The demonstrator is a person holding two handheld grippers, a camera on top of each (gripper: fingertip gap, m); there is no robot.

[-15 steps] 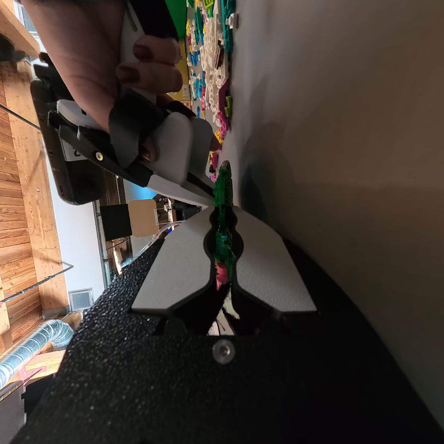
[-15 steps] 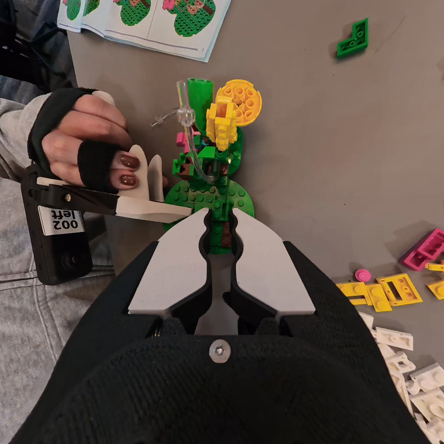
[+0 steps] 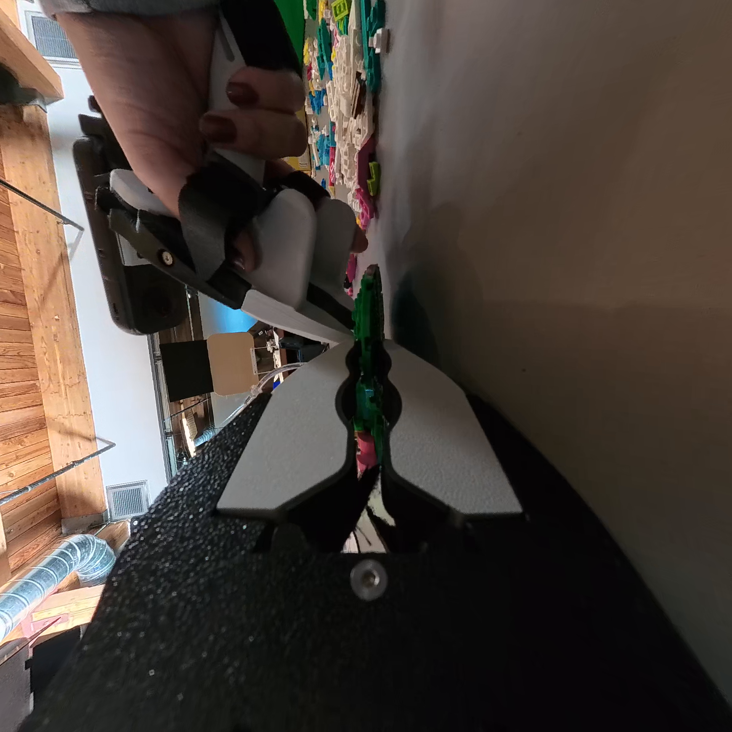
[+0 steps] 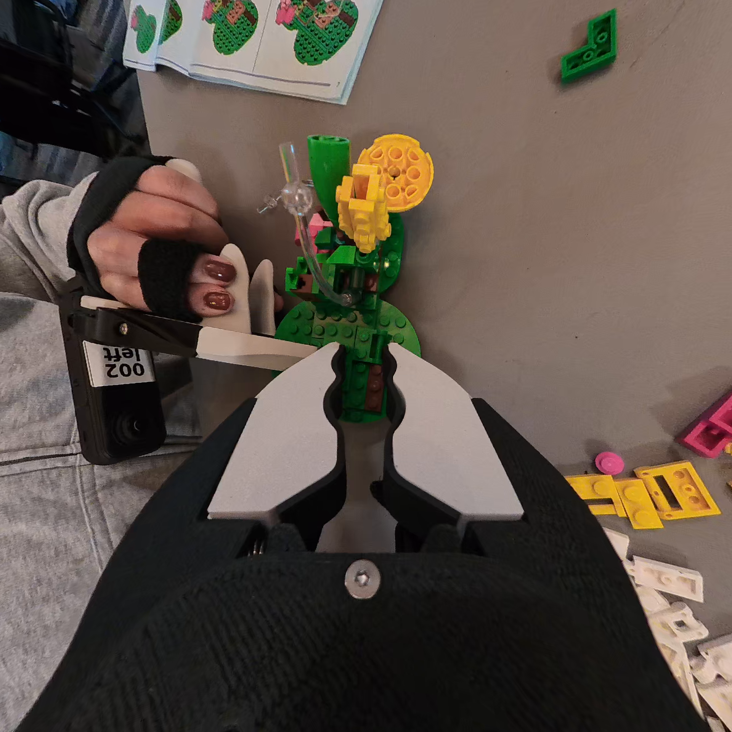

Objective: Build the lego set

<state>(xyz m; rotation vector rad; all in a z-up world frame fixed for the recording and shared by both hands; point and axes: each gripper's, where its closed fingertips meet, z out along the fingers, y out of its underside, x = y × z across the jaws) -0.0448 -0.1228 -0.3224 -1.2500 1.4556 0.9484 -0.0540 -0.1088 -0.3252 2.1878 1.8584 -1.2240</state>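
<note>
Grey counter (image 4: 554, 237) fills the right wrist view. A picture booklet (image 4: 253, 47) lies at its far edge, a green corner piece (image 4: 590, 47) sits alone to the right, and loose yellow pieces (image 4: 653, 495), white pieces (image 4: 665, 618) and pink pieces (image 4: 709, 431) are scattered at the near right. The left wrist view is rolled on its side and shows a wooden wall (image 3: 35, 317) and a silver duct (image 3: 47, 574) beyond the counter's edge.

The brick model stands near the counter's left edge: a round green plate (image 4: 301, 325) carrying a yellow flower (image 4: 364, 210), a yellow disc (image 4: 400, 170) and a bent clear tube (image 4: 309, 245).

The left gripper (image 3: 368, 348), held by a hand (image 4: 150, 237) in a black fingerless glove, comes in from the side with its jaws clenched on the rim of the plate, seen edge-on. The right gripper (image 4: 362, 348) reaches in from above. Its jaws stand partly apart astride a strip of green and brown bricks (image 4: 366, 384) on the plate's near end. I cannot tell whether its pads press on the strip.

The main risk, as I judge it, is the thin edge hold. A push or twist from the right gripper could lever the plate out of the left jaws, or tip the top-heavy flower and pop the tube free. The model also sits close to the counter's edge, so a slip could send pieces off it.
</note>
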